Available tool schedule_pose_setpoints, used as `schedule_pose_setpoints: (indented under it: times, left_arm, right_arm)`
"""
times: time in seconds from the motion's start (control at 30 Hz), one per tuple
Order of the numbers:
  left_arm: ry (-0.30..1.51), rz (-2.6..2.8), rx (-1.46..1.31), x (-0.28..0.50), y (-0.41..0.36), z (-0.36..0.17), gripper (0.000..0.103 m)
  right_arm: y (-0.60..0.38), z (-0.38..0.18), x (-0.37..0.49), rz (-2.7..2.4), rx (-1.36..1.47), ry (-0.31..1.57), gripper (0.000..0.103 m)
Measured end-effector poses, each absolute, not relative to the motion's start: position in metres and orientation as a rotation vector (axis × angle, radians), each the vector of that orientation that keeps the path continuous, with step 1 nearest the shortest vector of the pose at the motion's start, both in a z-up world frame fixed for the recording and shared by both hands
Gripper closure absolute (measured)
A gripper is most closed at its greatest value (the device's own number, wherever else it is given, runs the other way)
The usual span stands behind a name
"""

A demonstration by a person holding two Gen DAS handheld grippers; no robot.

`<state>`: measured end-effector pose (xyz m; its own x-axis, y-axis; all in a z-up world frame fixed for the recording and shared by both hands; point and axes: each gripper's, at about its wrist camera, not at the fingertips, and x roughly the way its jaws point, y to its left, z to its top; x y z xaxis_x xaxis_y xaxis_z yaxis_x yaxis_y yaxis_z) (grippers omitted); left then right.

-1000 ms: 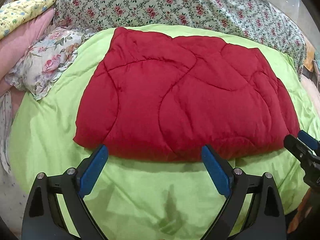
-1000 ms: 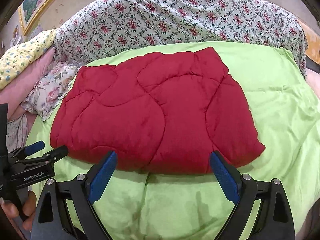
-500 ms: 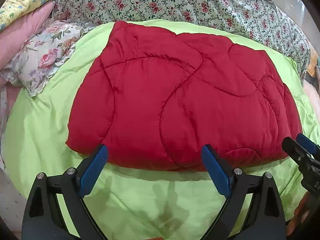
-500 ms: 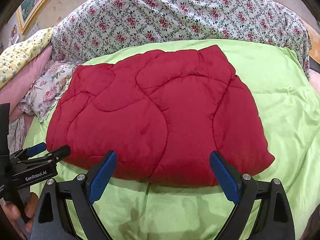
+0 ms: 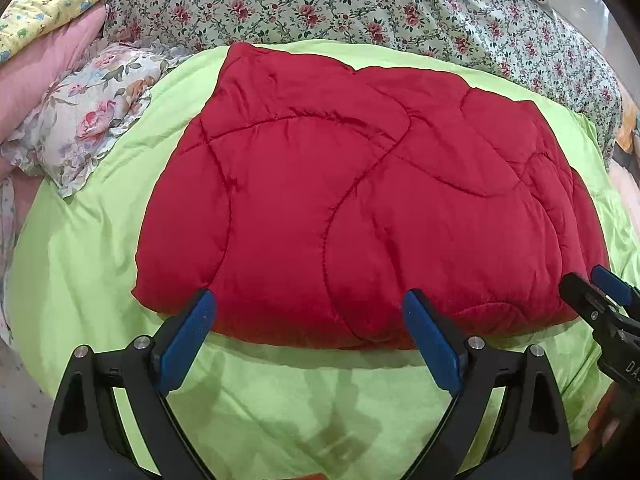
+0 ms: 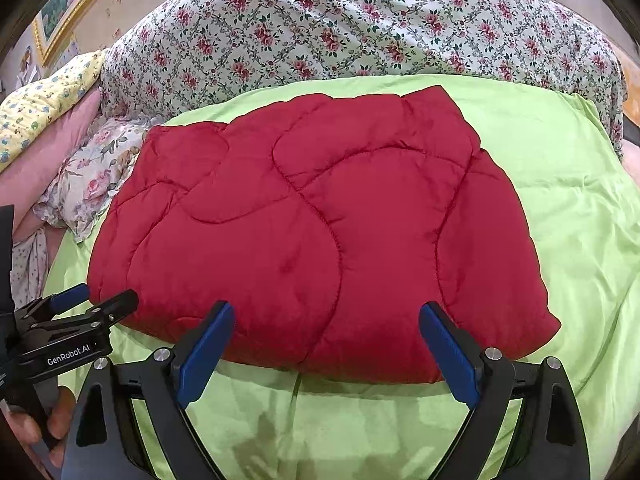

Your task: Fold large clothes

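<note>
A red quilted garment (image 5: 360, 208) lies folded flat on a lime green sheet (image 5: 280, 408); it also shows in the right wrist view (image 6: 320, 240). My left gripper (image 5: 310, 304) is open and empty, its blue pads just over the garment's near edge. My right gripper (image 6: 326, 312) is open and empty, also at the near edge. The right gripper shows at the right of the left wrist view (image 5: 596, 292); the left gripper shows at the left of the right wrist view (image 6: 100, 300).
A floral duvet (image 6: 360, 28) is piled along the back of the bed. A flowered pillow (image 5: 92, 116) and pink and yellow bedding (image 5: 52, 36) lie at the left. A framed picture (image 6: 68, 12) hangs on the far left wall.
Both grippers have moved forward toward the red garment; its near edge now sits between the open fingers. The garment has not moved.
</note>
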<state>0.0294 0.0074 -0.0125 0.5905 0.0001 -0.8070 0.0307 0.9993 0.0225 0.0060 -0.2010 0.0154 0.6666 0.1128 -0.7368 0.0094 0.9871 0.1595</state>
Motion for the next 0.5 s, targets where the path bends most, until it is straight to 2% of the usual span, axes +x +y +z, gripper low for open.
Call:
schedule_pose_setpoints:
  times: [0.5]
  left_arm:
    - [0.935,-0.029,0.04,0.0307,0.005,-0.0109,0.008]
  right_arm:
    - [-0.1986,0.0164,0.0093,0.062,0.15,0.839,0.009]
